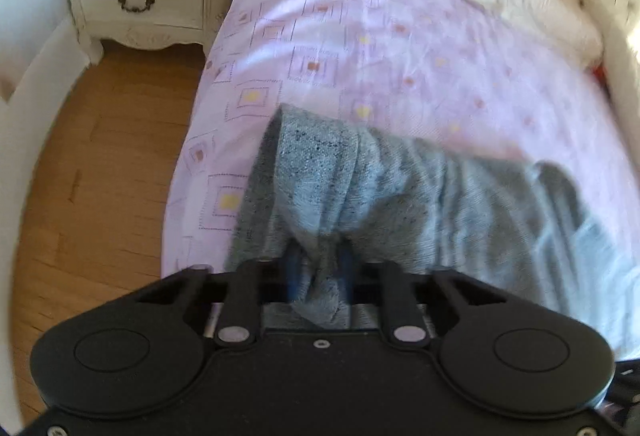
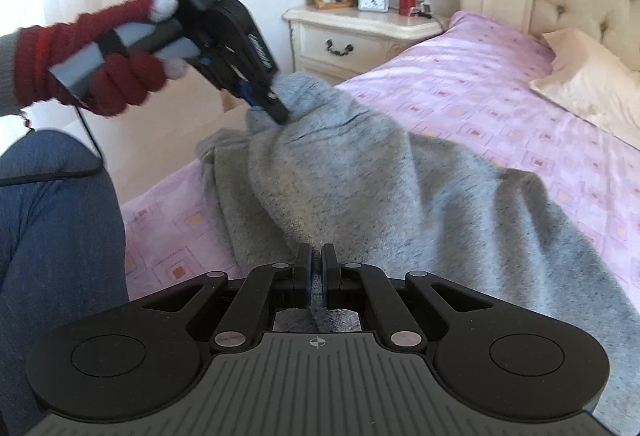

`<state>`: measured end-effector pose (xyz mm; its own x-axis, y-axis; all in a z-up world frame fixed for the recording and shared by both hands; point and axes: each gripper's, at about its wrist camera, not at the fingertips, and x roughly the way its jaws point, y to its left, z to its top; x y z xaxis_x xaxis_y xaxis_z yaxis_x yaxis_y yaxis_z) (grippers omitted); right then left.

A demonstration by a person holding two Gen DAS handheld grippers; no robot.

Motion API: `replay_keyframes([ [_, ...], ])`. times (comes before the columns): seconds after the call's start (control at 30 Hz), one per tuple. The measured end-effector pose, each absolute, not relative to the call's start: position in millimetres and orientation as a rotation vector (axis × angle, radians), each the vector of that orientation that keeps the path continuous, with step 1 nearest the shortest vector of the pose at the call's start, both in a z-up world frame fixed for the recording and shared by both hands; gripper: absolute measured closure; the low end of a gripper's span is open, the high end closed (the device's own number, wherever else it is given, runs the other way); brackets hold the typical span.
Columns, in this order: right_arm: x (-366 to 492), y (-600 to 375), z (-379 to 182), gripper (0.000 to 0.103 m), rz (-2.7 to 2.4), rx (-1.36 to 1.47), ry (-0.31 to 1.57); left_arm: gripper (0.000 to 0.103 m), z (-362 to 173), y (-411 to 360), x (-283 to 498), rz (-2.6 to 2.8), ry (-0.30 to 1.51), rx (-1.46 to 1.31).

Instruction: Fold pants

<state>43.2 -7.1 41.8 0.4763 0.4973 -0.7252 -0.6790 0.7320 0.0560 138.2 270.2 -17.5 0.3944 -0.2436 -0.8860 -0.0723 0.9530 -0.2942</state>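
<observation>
The grey pants (image 2: 360,188) are lifted off the bed (image 2: 500,92), pinched along one edge by both the left claw (image 2: 276,104) and the right claw (image 2: 316,276). A fold is judged underway; next, the held edge would be carried across and laid flat.

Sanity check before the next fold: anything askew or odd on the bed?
Only the grey pants: they lie bunched and rumpled on the pink bedspread, not flat, with both the left gripper and right gripper clamped on fabric. Nothing looks spilled or damaged.
</observation>
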Motion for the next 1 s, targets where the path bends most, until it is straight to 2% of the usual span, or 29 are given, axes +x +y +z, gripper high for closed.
replay_keyframes([
  [0.27, 39.0, -5.7, 44.7, 0.098, 0.794, -0.245, 0.810, 0.084, 47.6, 283.1, 109.6, -0.152, 1.171, -0.294],
  [0.53, 37.0, 10.3, 25.3, 0.096, 0.861, -0.333, 0.887, 0.082, 2.5, 289.6, 108.2, -0.099, 1.279, -0.250],
  [0.7, 43.8, -5.9, 40.4, 0.095, 0.851, -0.198, 0.885, 0.075, -14.8, 279.7, 126.9, -0.049, 1.280, -0.215],
  [0.87, 59.9, -36.7, 45.3, 0.095, 0.704, -0.065, 0.882, 0.068, 1.8, 271.3, 124.7, -0.028, 1.246, -0.116],
  [1.0, 71.9, -52.2, 37.4, 0.095, 0.592, -0.027, 0.948, 0.069, 23.7, 267.4, 112.4, 0.060, 1.168, 0.023],
])
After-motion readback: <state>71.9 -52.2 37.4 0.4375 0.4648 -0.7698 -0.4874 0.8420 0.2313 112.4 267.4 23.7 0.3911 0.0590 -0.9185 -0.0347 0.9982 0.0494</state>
